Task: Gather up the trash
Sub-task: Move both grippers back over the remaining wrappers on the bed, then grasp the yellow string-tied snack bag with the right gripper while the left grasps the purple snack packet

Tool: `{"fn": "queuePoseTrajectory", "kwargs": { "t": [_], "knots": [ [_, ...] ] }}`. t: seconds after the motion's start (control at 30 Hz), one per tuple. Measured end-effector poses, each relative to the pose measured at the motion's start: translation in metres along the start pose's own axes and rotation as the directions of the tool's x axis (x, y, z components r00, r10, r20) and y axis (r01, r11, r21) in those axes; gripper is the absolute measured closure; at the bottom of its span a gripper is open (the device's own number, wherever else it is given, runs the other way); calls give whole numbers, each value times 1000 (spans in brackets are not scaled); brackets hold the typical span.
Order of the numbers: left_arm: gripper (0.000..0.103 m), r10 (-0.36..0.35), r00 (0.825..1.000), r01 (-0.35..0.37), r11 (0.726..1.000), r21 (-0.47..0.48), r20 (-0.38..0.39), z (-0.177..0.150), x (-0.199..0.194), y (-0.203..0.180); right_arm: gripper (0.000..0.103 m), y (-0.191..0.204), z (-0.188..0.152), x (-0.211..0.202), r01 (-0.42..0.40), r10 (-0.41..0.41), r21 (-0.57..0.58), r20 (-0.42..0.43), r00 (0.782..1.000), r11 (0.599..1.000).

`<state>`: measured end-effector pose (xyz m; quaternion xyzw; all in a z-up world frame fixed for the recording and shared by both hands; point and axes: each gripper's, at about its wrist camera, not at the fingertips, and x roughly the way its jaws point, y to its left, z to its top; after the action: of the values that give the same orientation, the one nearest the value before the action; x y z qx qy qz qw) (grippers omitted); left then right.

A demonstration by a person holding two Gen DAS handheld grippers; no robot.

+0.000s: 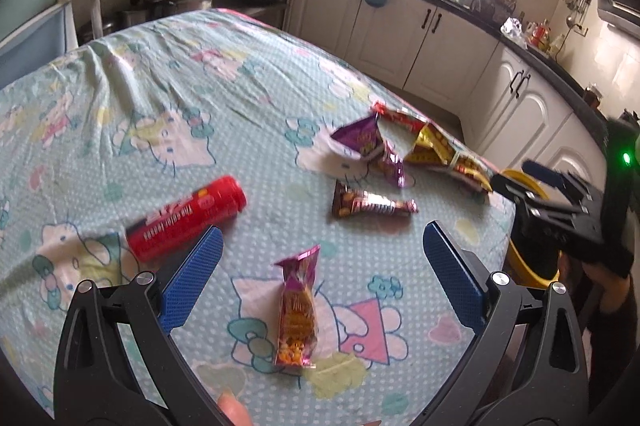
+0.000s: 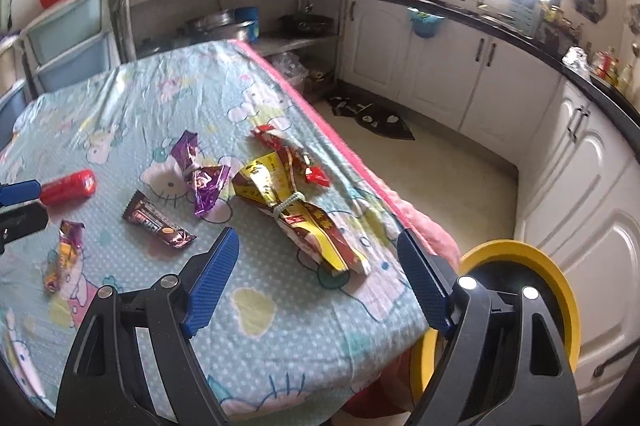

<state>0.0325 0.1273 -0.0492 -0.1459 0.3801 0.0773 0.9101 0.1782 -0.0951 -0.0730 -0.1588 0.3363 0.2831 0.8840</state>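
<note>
Several snack wrappers lie on a pale green cartoon-print tablecloth (image 1: 208, 77). My left gripper (image 1: 323, 230) hovers open over a pink-orange wrapper (image 1: 298, 314), which lies between and below its blue fingers without touching them. A red tube (image 1: 186, 218) lies just to its left. A brown bar wrapper (image 1: 372, 203), a purple wrapper (image 1: 366, 145) and a tied yellow-red bag (image 1: 440, 153) lie beyond. My right gripper (image 2: 318, 238) is open above the near end of the yellow-red bag (image 2: 296, 209), clear of it.
A round yellow-rimmed bin (image 2: 520, 266) stands on the floor by the table's right corner, under my right hand. White kitchen cabinets (image 2: 440, 73) line the far and right walls. A dark mat (image 2: 372, 117) lies on the floor. Plastic drawers (image 2: 68, 41) stand at the left.
</note>
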Motion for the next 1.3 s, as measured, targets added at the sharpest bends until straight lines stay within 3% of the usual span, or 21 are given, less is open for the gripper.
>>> {"fn": "queuePoseTrajectory", "kwargs": {
  "t": [0.3, 0.57, 0.63, 0.73, 0.8, 0.93, 1.17, 1.3],
  "knots": [
    [11, -12, 999, 12, 1000, -6, -52, -15, 14, 3, 24, 4, 13, 43, -15, 9, -78, -77, 997, 997],
    [11, -24, 996, 22, 1000, -20, -81, -19, 22, 9, 25, 11, 25, 67, -102, 88, -103, -131, 987, 989],
    [16, -28, 995, 26, 999, -19, -93, -20, 25, 10, 26, 12, 27, 71, -116, 102, -102, -139, 985, 988],
    [26, -37, 992, 36, 999, -9, -121, -24, 29, 9, 39, 15, 28, 79, -134, 116, -103, -166, 979, 986],
    [37, -38, 990, 38, 999, -4, -137, -26, 33, 8, 42, 16, 25, 86, -125, 102, -113, -192, 976, 986],
    [48, -5, 990, 12, 999, 43, -143, -30, 36, 3, 54, 12, 22, 87, -115, 95, -99, -192, 977, 988],
    [86, 69, 989, -50, 988, 145, -130, -33, 38, -2, 63, 5, 13, 78, -114, 105, -38, -190, 976, 993],
    [88, 36, 990, -22, 994, 104, -134, -30, 37, 7, 64, 1, 6, 68, -134, 134, 14, -187, 973, 991]
  ]
}}
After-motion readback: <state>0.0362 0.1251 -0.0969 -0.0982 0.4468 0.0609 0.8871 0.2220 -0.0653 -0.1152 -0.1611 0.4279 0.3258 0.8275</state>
